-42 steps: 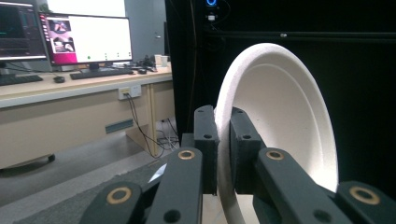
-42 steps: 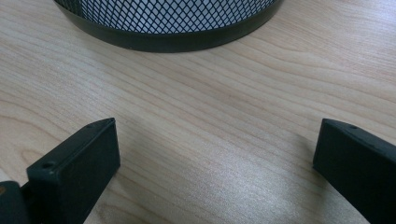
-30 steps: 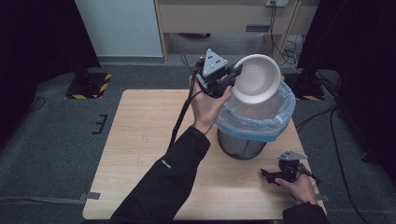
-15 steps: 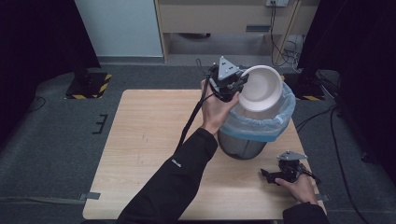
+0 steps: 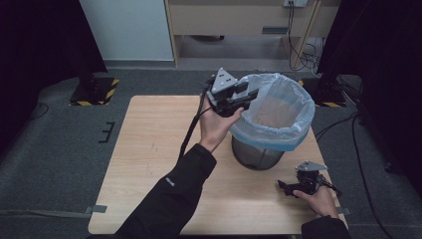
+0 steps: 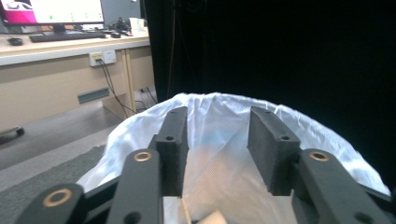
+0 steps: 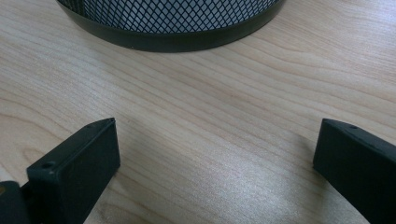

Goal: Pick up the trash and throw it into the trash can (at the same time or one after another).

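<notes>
Above the near-left rim of the wastebasket (image 5: 266, 129), the left gripper (image 5: 244, 98) is held in the person's left hand (image 5: 216, 124), its jaws pointing toward the basket's opening. These jaws have just been opening and now stand apart with nothing between them; in the left gripper view (image 6: 218, 154) the gap between the two black pads frames the white inside of the plastic liner (image 6: 224, 140). At the bottom of that gap, down in the basket, a small pale shape (image 6: 211, 218) shows, too cropped to identify. The wastebasket is a dark mesh cylinder standing upright on the right half of the wooden table (image 5: 149, 164); its pale blue liner (image 5: 293, 124) is folded outward over the rim and hangs as a collar around the upper wall. Near the table's front right corner, well apart from the left gripper, the right gripper (image 5: 293, 188) rests low over the tabletop in the person's right hand (image 5: 318, 199). Its jaws are spread wide and hold nothing: the right gripper view (image 7: 217, 161) shows bare wood grain between the two pads (image 7: 74, 172), with the basket's black base ring and mesh wall (image 7: 173, 23) close ahead. A black cable (image 5: 191, 132) trails from the left gripper down along the dark sleeve (image 5: 169, 199).
</notes>
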A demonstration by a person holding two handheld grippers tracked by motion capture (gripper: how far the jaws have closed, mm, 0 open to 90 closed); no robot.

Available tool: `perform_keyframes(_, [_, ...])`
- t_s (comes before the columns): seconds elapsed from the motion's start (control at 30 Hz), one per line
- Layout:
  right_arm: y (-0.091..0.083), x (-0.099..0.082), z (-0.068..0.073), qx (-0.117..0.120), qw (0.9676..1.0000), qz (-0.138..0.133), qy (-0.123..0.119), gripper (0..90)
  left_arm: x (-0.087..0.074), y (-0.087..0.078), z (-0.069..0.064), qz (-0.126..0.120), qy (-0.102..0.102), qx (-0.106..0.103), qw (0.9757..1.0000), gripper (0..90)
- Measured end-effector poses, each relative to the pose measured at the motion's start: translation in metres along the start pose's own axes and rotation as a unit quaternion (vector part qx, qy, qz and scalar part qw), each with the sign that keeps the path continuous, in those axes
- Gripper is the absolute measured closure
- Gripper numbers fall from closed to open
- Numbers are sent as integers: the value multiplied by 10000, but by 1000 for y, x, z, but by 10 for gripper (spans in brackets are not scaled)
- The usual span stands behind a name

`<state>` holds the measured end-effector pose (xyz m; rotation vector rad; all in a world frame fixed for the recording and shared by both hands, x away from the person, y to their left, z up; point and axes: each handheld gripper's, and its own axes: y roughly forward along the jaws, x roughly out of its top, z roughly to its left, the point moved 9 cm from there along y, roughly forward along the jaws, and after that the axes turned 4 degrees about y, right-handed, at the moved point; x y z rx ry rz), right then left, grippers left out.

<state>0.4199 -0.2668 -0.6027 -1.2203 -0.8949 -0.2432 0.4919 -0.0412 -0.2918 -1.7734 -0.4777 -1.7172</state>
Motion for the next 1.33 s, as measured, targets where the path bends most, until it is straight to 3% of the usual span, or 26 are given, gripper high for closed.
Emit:
perform_keyframes(0.13, [0, -1, 1, 4, 10000, 20, 50, 8, -16, -30, 6, 38, -19, 70, 10000, 488])
perform_keyframes(0.37, [0, -1, 1, 4, 10000, 25, 37, 8, -68, -75, 16, 441, -31, 266, 9987, 373])
perform_keyframes(0.47, [0, -1, 1, 4, 10000, 24, 33, 8, -101, -89, 18, 748, -24, 292, 9968, 341])
perform_keyframes(0.6, [0, -1, 1, 5, 10000, 24, 38, 8, -161, -109, 20, 1377, -122, 323, 9899, 291])
perform_keyframes(0.63, [0, -1, 1, 5, 10000, 24, 38, 8, -161, -109, 20, 1377, -122, 323, 9899, 281])
perform_keyframes(0.67, [0, -1, 1, 4, 10000, 24, 37, 8, -182, -116, 20, 1626, -135, 329, 9861, 281])
perform_keyframes(0.7, [0, -1, 1, 4, 10000, 24, 36, 8, -192, -119, 20, 1716, -168, 336, 9845, 277])
perform_keyframes(0.73, [0, -1, 1, 4, 10000, 24, 34, 8, -213, -126, 21, 1904, -296, 336, 9807, 263])
perform_keyframes(0.9, [0, -1, 1, 4, 10000, 25, 37, 8, -262, -147, 26, 2508, -563, 405, 9656, 228])
perform_keyframes(0.93, [0, -1, 1, 4, 10000, 24, 36, 8, -272, -153, 28, 2637, -659, 426, 9614, 222])
perform_keyframes(1.03, [0, -1, 1, 4, 10000, 24, 34, 8, -290, -166, 34, 2950, -724, 499, 9514, 200])
perform_keyframes(1.07, [0, -1, 1, 3, 10000, 24, 35, 8, -295, -171, 37, 3016, -711, 570, 9491, 192])
perform_keyframes(1.1, [0, -1, 1, 5, 10000, 25, 34, 8, -295, -171, 37, 3016, -711, 570, 9491, 183])
perform_keyframes(1.13, [0, 0, 0, 0, 10000, 15, -5, 8, -306, -183, 44, 3209, -729, 716, 9416, 182])
perform_keyframes(1.17, [0, 0, 0, 2, 10000, 16, -3, 8, -309, -187, 45, 3261, -756, 763, 9392, 180])
perform_keyframes(1.2, [0, 0, 0, 2, 10000, 15, -6, 8, -314, -192, 47, 3357, -787, 819, 9351, 172])
perform_keyframes(1.23, [0, 0, 0, 2, 10000, 15, -8, 8, -314, -192, 47, 3357, -787, 819, 9351, 169])
perform_keyframes(1.27, [0, 0, 0, 3, 10000, 15, -9, 8, -322, -201, 51, 3537, -823, 918, 9272, 168])
perform_keyframes(1.3, [0, 0, 0, 3, 10000, 16, -9, 7, -325, -205, 53, 3638, -822, 966, 9228, 162])
perform_keyframes(1.33, [0, -1, 1, 5, 10000, 21, 17, 7, -326, -208, 54, 3682, -829, 997, 9207, 148])
